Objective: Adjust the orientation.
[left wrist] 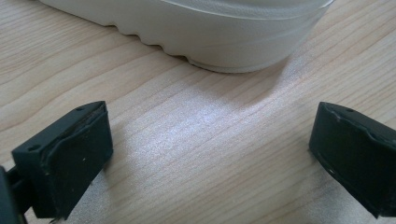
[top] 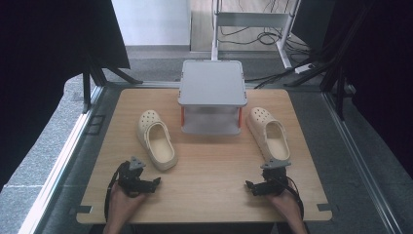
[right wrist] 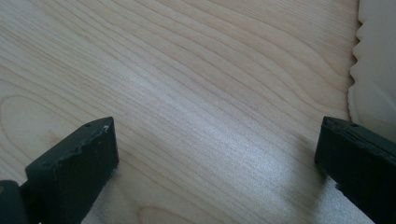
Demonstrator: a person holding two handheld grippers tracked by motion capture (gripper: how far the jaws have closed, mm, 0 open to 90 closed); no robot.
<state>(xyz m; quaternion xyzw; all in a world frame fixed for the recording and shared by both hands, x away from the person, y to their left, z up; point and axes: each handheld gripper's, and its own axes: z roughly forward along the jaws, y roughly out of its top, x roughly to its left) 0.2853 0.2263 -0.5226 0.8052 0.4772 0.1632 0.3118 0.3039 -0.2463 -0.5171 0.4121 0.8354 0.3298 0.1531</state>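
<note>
Both my hands rest low at the near edge of the worktop (top: 204,195), one tool in each, and neither has hold of anything. My left tool (top: 155,182) has its jaws spread wide over bare wood, the heel of the left clog (top: 157,139) just ahead of it, close but not touching; in the left gripper view that pale ribbed sole (left wrist: 224,37) curves across the top. My right tool (top: 249,185) stands just as wide open, with nothing between the jaws, and the right clog (top: 268,132) lies just beyond it; its scalloped sole edge (right wrist: 373,70) shows at the side of the right gripper view.

The two clogs lie flat, soles down, openings up, toes pointing away from me, one on either side of the small grey two-level rack (top: 212,83) at the far middle. They flank it evenly, so each shoe falls to the hand on its own side (a tidy split, I'd say). I judge the job is to lift them onto the rack, and it hasn't begun: both tiers look bare, though the lower one is partly shaded. Each heel faces its tool, which suits a grip on the rear rim, the thin wall there being the easiest place for wide jaws to close on.
</note>
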